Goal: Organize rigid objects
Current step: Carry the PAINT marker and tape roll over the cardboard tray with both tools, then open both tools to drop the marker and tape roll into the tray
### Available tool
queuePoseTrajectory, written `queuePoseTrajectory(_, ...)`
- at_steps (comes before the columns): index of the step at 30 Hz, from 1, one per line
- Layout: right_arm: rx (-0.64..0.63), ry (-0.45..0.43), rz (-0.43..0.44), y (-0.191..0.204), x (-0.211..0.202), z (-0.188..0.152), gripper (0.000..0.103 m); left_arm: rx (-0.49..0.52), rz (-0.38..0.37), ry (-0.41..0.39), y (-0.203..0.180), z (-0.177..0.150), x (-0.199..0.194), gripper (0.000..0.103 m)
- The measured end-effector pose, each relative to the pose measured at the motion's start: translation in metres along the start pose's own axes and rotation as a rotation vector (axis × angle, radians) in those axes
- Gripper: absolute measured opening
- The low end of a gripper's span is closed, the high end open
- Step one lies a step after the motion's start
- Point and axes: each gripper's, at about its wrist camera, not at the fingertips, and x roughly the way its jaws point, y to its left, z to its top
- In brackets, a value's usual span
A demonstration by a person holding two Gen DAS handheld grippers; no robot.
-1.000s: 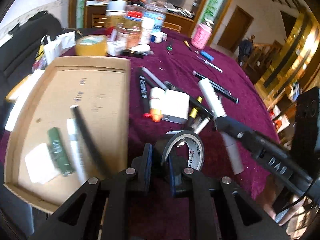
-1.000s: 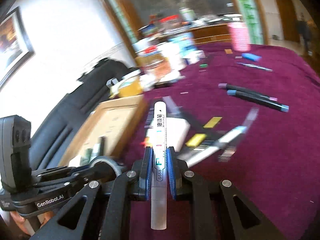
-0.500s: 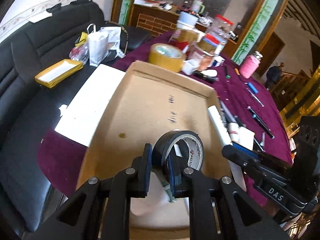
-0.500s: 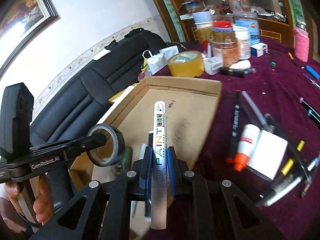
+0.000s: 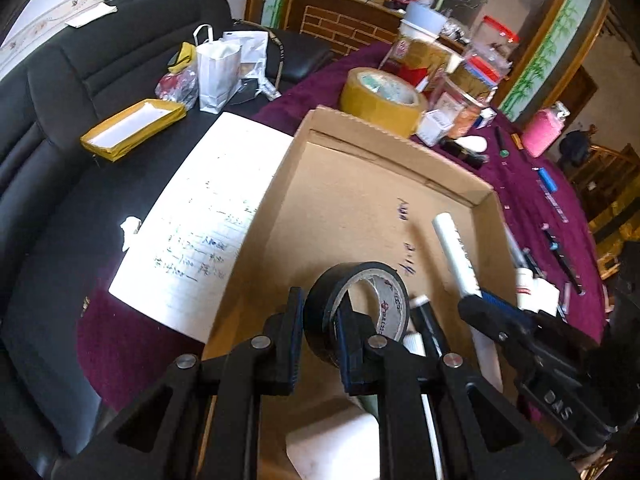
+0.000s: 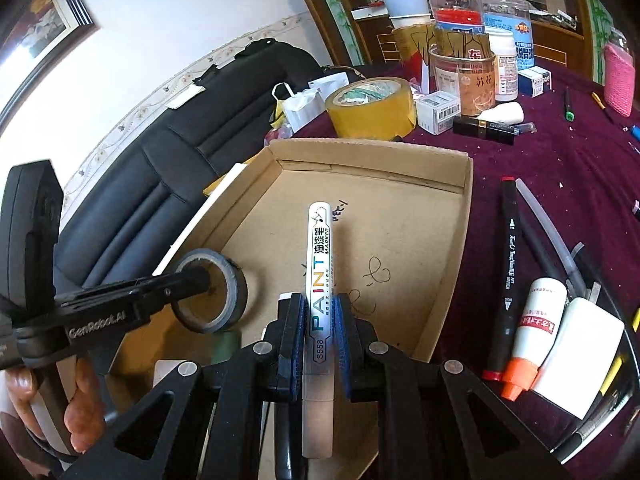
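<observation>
While both tools hang over the box: nothing is released yet.
Left gripper: clamped on black tape roll, wall pinched, apparently above the floor.
Right gripper: clamped on paint marker, long axis pointing away.
Cardboard box: directly beneath both; right gripper nearer its centre.

Left gripper: matte black plastic linkage arms, round silver pivot screws along them, blue ribbed pads on the inner finger faces. Its side carries white lettering "GenRobot.AI". Right gripper: identical black build, same silver screws, same blue pads; raised lettering on its flank, only partly legible. Hand behind the left gripper: bare skin, fingers visible, no sleeve seen.
</observation>
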Motion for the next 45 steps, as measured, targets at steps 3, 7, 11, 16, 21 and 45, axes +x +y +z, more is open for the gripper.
queuePoseTrajectory(3, -0.01, 0.002, -0.016, 0.002, 0.003, -0.001, 0.016, -0.002, -0.007, 0.026, -0.003, 0.004, 0.009, 0.015)
queuePoseTrajectory(7, -0.021, -0.001, -0.056, 0.002, 0.005, -0.003, 0.016, -0.016, -0.007, 0.058, -0.004, 0.008, 0.02, 0.015)
queuePoseTrajectory(11, -0.034, 0.0, -0.069, 0.004, 0.006, -0.003, 0.016, -0.019, -0.001, 0.062, -0.005, 0.008, 0.024, 0.015)
queuePoseTrajectory(16, -0.065, 0.003, -0.116, 0.01, 0.008, -0.006, 0.016, 0.01, 0.029, 0.055, -0.01, 0.008, 0.024, 0.015)
queuePoseTrajectory(21, -0.074, 0.009, -0.134, 0.009, 0.01, -0.005, 0.016, 0.029, 0.07, 0.034, -0.014, 0.007, 0.023, 0.033)
queuePoseTrajectory(45, 0.05, -0.131, -0.025, -0.025, -0.068, -0.032, 0.034, 0.101, 0.069, -0.235, -0.087, -0.06, -0.052, 0.07)
